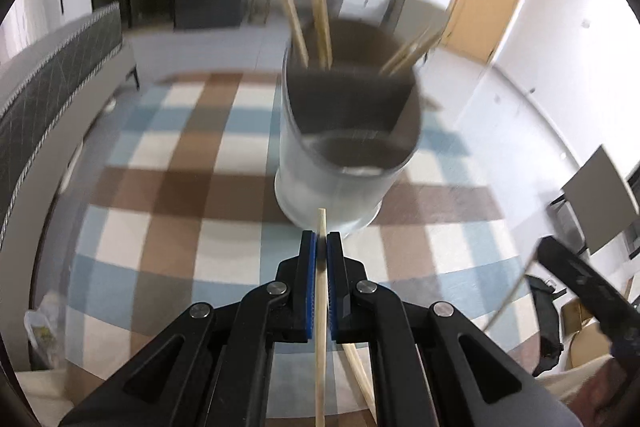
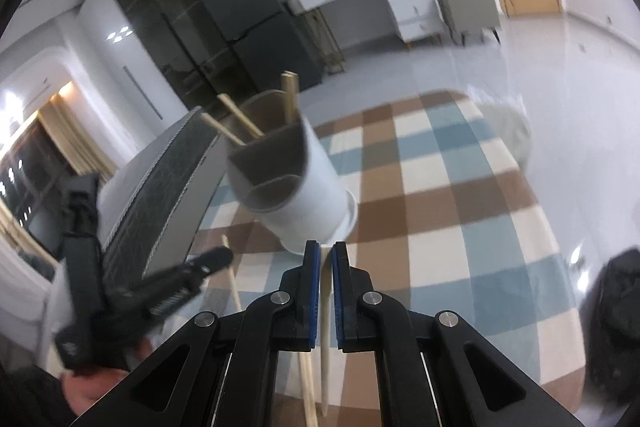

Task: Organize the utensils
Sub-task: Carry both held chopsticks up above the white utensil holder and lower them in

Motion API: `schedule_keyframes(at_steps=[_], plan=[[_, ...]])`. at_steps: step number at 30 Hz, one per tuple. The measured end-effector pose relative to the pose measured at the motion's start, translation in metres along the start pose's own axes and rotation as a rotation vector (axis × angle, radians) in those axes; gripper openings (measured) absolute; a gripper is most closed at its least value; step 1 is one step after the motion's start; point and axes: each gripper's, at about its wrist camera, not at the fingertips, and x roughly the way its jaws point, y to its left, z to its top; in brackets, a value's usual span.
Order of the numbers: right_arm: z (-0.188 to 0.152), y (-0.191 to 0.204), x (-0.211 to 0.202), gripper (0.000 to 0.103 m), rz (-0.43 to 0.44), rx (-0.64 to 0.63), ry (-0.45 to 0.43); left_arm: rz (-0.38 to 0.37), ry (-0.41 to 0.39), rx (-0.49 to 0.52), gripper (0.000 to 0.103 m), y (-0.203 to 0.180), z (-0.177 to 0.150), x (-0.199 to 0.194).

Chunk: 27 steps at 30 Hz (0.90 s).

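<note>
Just ahead of both jaws stood the utensil holder (image 1: pixel 348 131), each jaws clamped on one chopstick (image 1: pixel 321 307); I'd tip each stick upright over the compartment with the other sticks before releasing.

Each gripper is matte black, the left gripper (image 1: pixel 322 239) and right gripper (image 2: pixel 325 247) alike. Ribbed blue pads line the inner faces of the fingers (image 1: pixel 306 287). Behind these, round silver pivot screws (image 1: pixel 277 287) join slotted black linkage arms.

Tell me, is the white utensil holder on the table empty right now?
No. In the left wrist view several wooden chopsticks already stand in the back compartment of the white utensil holder.
</note>
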Motion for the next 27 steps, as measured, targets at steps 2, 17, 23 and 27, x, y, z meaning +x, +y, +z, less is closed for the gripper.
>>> schedule_keyframes(at_steps=[2, 17, 23, 27], plan=[[-0.006, 0.012, -0.004, 0.005, -0.028, -0.037, -0.015, -0.018, -0.017, 0.015, 0.001, -0.004, -0.002, -0.007], [-0.022, 0.045, -0.032, 0.005, -0.084, -0.115, -0.127, -0.030, -0.036, 0.082, 0.001, 0.001, -0.008, -0.039], [-0.020, 0.048, -0.040, 0.005, -0.102, -0.123, -0.146, -0.028, -0.029, 0.112, 0.001, -0.001, -0.010, -0.048], [-0.018, 0.046, -0.048, 0.005, -0.105, -0.104, -0.163, -0.038, -0.031, 0.133, 0.001, -0.003, -0.011, -0.053]])
